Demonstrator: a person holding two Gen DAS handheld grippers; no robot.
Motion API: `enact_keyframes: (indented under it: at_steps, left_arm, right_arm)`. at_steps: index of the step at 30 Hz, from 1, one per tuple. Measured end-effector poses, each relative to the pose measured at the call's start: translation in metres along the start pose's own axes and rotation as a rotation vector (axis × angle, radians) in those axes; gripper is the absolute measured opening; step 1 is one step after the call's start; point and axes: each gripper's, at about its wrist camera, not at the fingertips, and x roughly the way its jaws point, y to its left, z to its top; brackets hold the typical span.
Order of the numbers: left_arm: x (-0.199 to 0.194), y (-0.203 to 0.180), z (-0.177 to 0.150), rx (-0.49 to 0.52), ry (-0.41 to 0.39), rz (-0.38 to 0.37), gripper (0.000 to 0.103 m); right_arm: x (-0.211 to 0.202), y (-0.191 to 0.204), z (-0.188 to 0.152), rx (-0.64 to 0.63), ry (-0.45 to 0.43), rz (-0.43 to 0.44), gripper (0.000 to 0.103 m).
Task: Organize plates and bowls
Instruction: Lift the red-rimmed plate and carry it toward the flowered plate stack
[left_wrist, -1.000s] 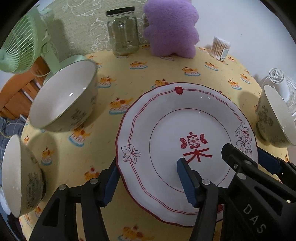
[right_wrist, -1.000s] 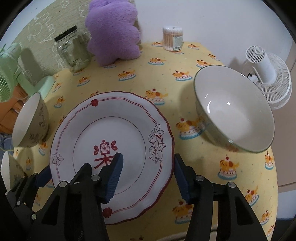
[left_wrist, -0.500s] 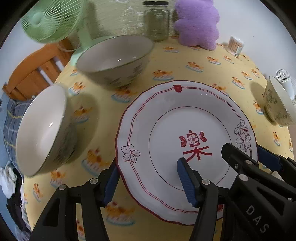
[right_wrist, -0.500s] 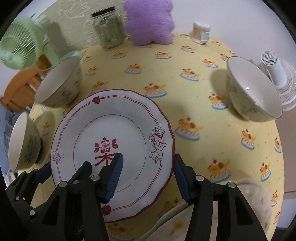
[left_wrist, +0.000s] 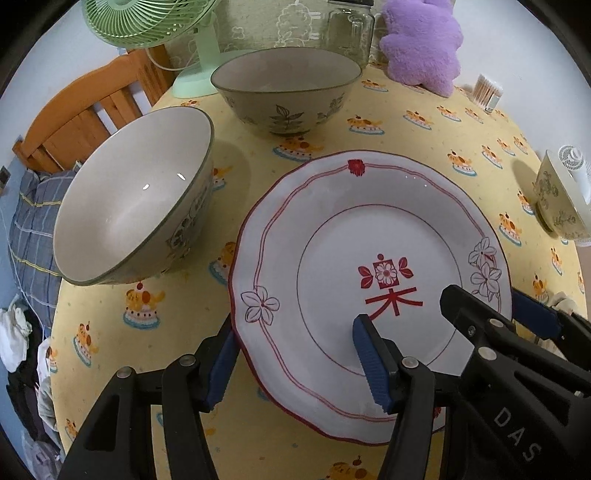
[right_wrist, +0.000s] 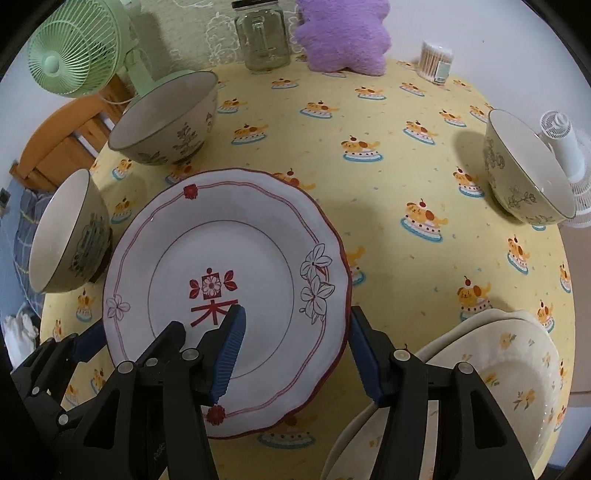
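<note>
A white plate (left_wrist: 369, 229) with a red rim and a red character hangs a little above the yellow tablecloth (right_wrist: 406, 177). My left gripper (left_wrist: 295, 328) is shut on its left rim, one pad on top and one underneath. My right gripper (right_wrist: 295, 312) grips the plate (right_wrist: 229, 229) at the right rim; its jaws are opening slightly, with the rim still between the pads. Two grey floral bowls (left_wrist: 129, 206) (left_wrist: 284, 85) stand left of and behind the plate. A third bowl (right_wrist: 524, 170) stands at the far right. A cream flowered dish (right_wrist: 498, 369) lies at the near right.
A green fan (right_wrist: 74, 48), a glass jar (right_wrist: 262, 40), a purple plush (right_wrist: 343, 37) and a cotton-swab tub (right_wrist: 436, 62) line the back edge. A white fan (right_wrist: 565, 147) stands beyond the right bowl. A wooden chair (left_wrist: 81, 118) stands past the table's left edge.
Both grippers carried the plate leftward across the table, so the two left bowls came closer. The cream dish came into the right wrist view at the lower right.
</note>
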Motion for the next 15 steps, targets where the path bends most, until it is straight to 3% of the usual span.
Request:
enact_keyframes:
  at_steps: [15]
  left_arm:
    - [0.011, 0.001, 0.024, -0.001, -0.042, 0.003, 0.069]
  right_arm:
    - [0.019, 0.0, 0.029, 0.004, -0.013, -0.006, 0.064]
